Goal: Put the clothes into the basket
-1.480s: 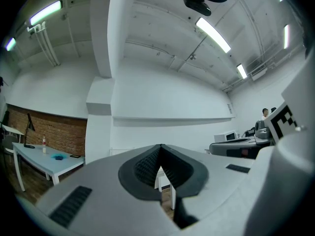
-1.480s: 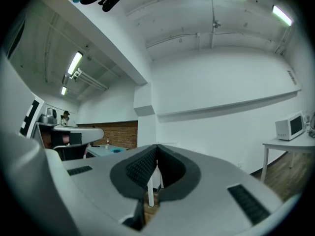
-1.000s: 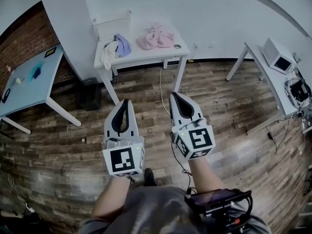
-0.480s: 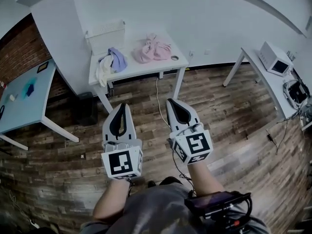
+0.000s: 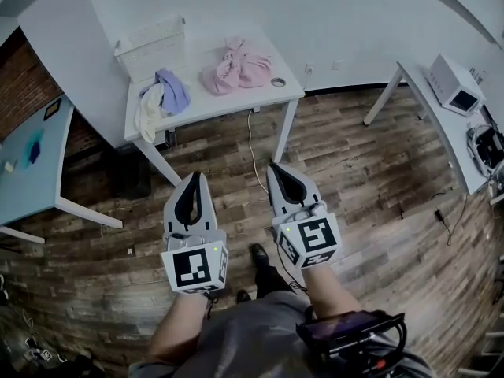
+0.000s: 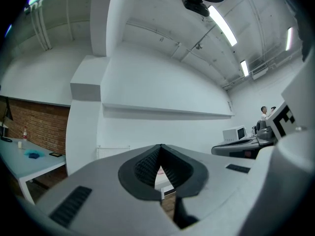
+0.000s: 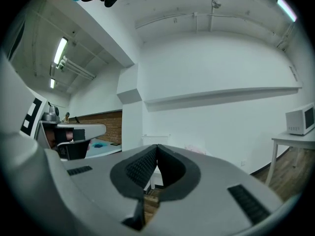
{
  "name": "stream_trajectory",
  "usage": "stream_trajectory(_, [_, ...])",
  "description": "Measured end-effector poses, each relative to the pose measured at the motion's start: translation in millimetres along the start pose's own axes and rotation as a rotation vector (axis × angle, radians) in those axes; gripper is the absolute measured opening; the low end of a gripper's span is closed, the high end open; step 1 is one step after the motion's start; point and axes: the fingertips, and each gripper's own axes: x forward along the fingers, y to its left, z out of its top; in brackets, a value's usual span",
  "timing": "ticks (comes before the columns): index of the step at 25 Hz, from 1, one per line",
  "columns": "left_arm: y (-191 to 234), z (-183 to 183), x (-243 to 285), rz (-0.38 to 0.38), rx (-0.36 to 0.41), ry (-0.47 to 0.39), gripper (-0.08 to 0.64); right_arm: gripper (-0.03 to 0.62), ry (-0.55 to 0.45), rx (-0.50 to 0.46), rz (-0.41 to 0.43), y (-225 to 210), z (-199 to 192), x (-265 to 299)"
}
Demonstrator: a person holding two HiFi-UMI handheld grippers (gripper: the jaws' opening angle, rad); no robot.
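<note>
A white table stands ahead by the wall. On it lie a pink garment and a lavender and cream bundle that hangs over the left edge. A white slatted basket sits at the table's back left corner. My left gripper and right gripper are held side by side over the wood floor, short of the table, both shut and empty. In the left gripper view the jaws meet at the tips; the right gripper view shows the same.
A light blue table with small items stands at the left before a brick wall. A white desk with a microwave-like box and gear is at the right. A cable runs down from the table across the floor.
The table with the clothes has come closer and shifted left in the head view as I walk toward it. Both grippers stay shut, side by side.
</note>
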Motion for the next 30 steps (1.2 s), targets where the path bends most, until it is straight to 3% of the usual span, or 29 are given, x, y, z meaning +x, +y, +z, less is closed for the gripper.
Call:
stream_trajectory(7, [12,13,81,0.059,0.042,-0.022,0.008,0.006,-0.051,0.002,0.062,-49,23,76])
stream_trajectory(15, [38,26,133,0.156,0.064,-0.063,0.008,0.006,-0.095,-0.022,0.141,-74,47,142])
stream_trajectory(30, [117,-17,181,0.296,0.027,-0.006,0.008,0.006,0.002,-0.022,0.287,-49,11,251])
